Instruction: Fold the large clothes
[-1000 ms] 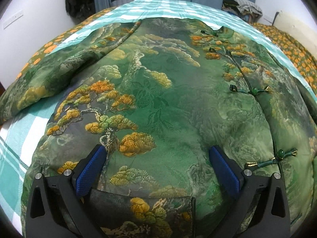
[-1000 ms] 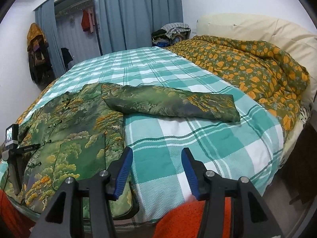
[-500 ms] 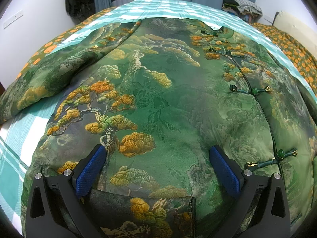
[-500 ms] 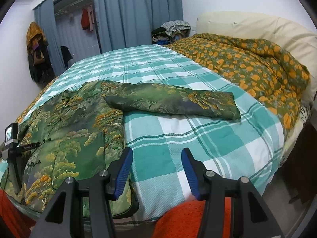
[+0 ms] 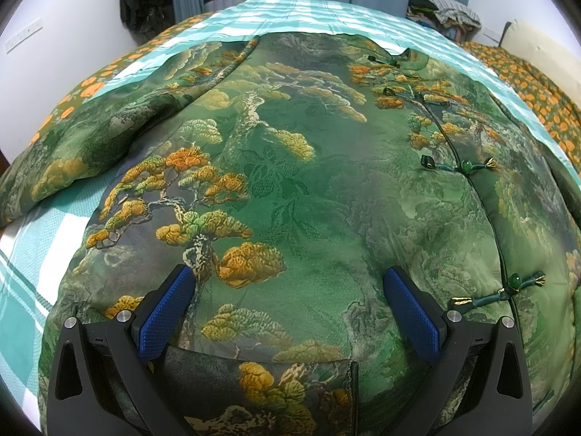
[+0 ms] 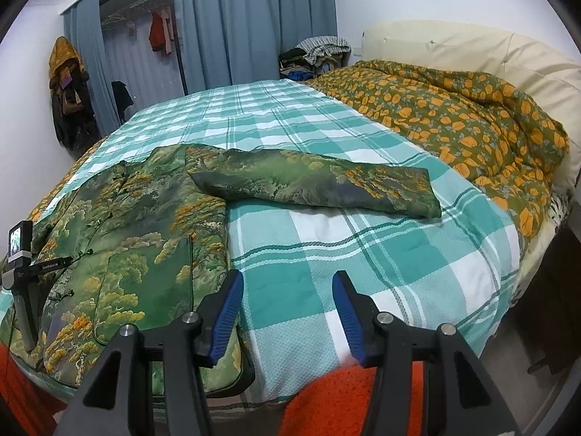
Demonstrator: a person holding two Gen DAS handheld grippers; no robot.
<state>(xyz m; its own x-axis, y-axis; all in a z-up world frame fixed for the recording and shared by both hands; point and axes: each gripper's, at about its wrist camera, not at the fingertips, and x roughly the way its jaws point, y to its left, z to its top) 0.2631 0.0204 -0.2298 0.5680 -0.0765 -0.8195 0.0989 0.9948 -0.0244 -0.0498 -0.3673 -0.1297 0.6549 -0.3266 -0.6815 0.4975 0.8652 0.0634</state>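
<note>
Barely anything had shifted since a second ago: the left view held steady, while the right view had drifted a touch, the bed sitting slightly differently in frame.

Left wrist view first. The left gripper (image 5: 287,309) hung steeply over the green padded jacket (image 5: 290,189), jaws wide apart, nothing between the blue pads (image 5: 163,316). The jacket filled nearly the whole picture, laid front-up on the checked bedsheet (image 5: 25,254), knot buttons (image 5: 461,165) running down its right side. A patch pocket (image 5: 261,388) sat at the bottom, its lower part cut off by the frame. One sleeve (image 5: 90,152) stretched away to the left. Whether the fingertips touched the cloth was hard to tell.

Over to the right wrist view. The right gripper (image 6: 287,312) pointed down across the near edge of the bed, jaws apart and empty, its left finger just over the jacket's hem (image 6: 218,374). The jacket (image 6: 138,225) lay at the left, its other sleeve (image 6: 319,185) spread out rightwards on the sheet. The left gripper's body and its camera (image 6: 16,247) peeked in at the far left, its fingers out of sight. An orange-flowered quilt (image 6: 472,116) was heaped by the headboard. Orange cloth (image 6: 326,399) showed below, unclear what.
</note>
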